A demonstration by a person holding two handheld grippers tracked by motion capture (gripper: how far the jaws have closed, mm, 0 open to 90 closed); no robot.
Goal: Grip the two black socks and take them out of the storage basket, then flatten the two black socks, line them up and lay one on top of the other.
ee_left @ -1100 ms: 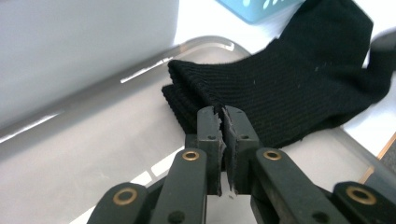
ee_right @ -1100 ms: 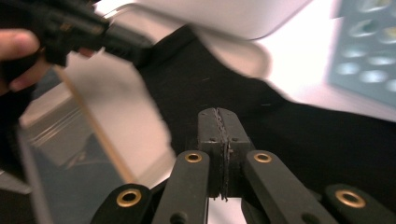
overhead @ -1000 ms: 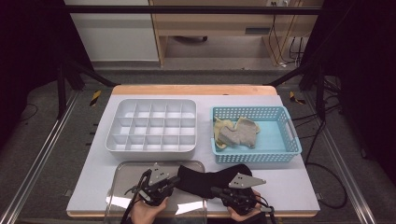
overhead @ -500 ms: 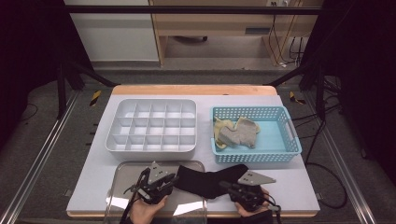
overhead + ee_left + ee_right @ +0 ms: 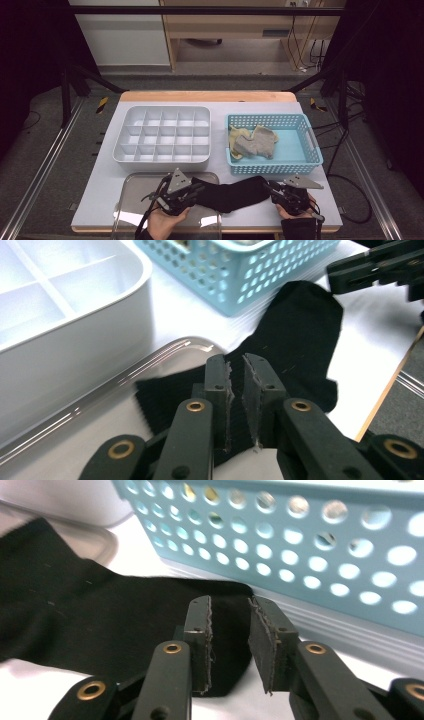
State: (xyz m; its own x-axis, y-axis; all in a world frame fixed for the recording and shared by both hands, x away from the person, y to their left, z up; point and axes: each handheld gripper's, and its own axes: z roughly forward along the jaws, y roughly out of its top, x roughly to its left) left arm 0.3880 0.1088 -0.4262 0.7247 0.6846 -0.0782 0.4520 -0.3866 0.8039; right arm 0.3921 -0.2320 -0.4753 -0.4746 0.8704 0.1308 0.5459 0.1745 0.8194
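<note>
1. High view: a black knit sock [image 5: 230,194] lies flat on the white table [image 5: 100,185], its long axis running 9 to 3 o'clock. Its 9 o'clock end rests on a clear, glossy plastic tray [image 5: 131,200] with rounded corners; its 3 o'clock end lies on bare table. My left gripper [image 5: 192,189] sits at the sock's 9 o'clock end and my right gripper [image 5: 271,188] at its 3 o'clock end. At 12 o'clock from the tray stands a white, hard plastic organizer [image 5: 162,135] of small square cells, showing nothing in them. At 3 o'clock from that is a light blue perforated basket [image 5: 300,165] holding a rumpled grey and yellowish cloth piece [image 5: 255,141].

2. Left gripper view: my 2 black jaws stand close, with a narrow gap, and ribbed black fabric of the sock [image 5: 300,340] runs between and beneath them; I cannot tell whether they pinch it. The sock stretches away toward 1 o'clock, off the tray's shiny rim [image 5: 165,352], to where the other gripper [image 5: 336,274] waits. The organizer's smooth wall [image 5: 75,340] is at 10 o'clock.

3. Right gripper view: my jaws are parted a moderate way, straddling the sock's rounded end [image 5: 227,610] without closing on it. The sock [image 5: 75,610] runs off toward 9 o'clock. The basket's wall of round holes [image 5: 300,540] is just beyond, at 12 o'clock.
</note>
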